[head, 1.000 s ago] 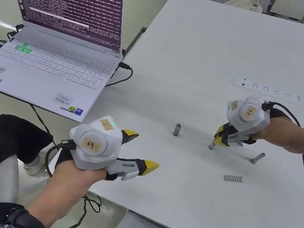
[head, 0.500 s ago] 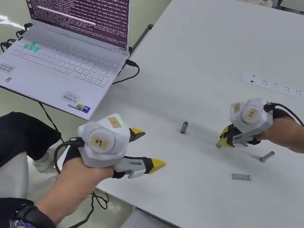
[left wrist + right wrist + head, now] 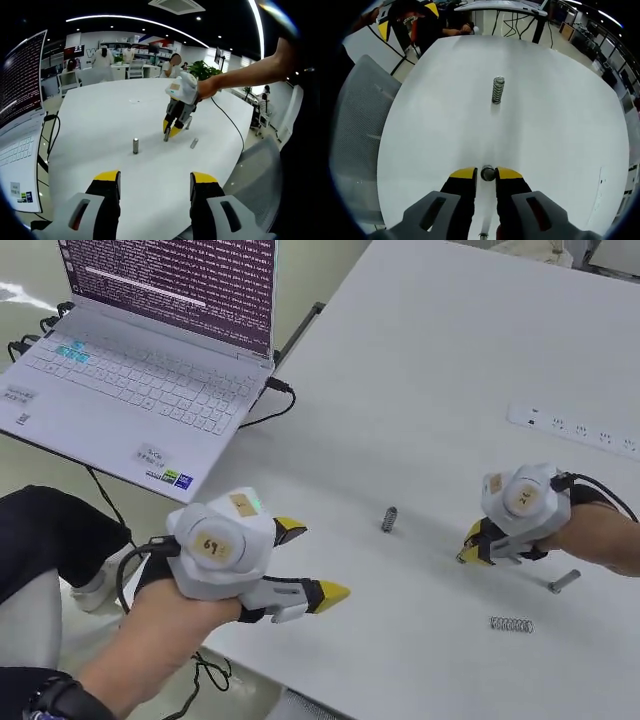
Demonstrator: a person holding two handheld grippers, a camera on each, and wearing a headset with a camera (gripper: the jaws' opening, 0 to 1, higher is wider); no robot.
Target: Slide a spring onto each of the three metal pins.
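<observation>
Spotter: Right gripper (image 3: 468,552) is pinching the gripped pin (image 3: 488,173) between narrow jaws, with the pin's round end facing back along the jaws. In the left gripper view the pin is standing roughly upright. I cannot tell whether its lower tip is touching the tabletop (image 3: 420,370).

Logger: Springs?

Spotter: Upright spring (image 3: 389,519) is standing on end mid-tabletop, long axis vertical, well apart from both grippers. Loose spring (image 3: 511,624) is lying flat nearer the front edge, its axis running left-right in the head view.

Logger: Other pin?

Spotter: Loose pin (image 3: 563,582) is lying on its side just beyond that spring, angled, beside the right wrist.

Logger: Left side?

Spotter: Left gripper (image 3: 312,561) is hovering at the tabletop's near edge, jaws gaping wide and empty, aiming across the tabletop.
</observation>
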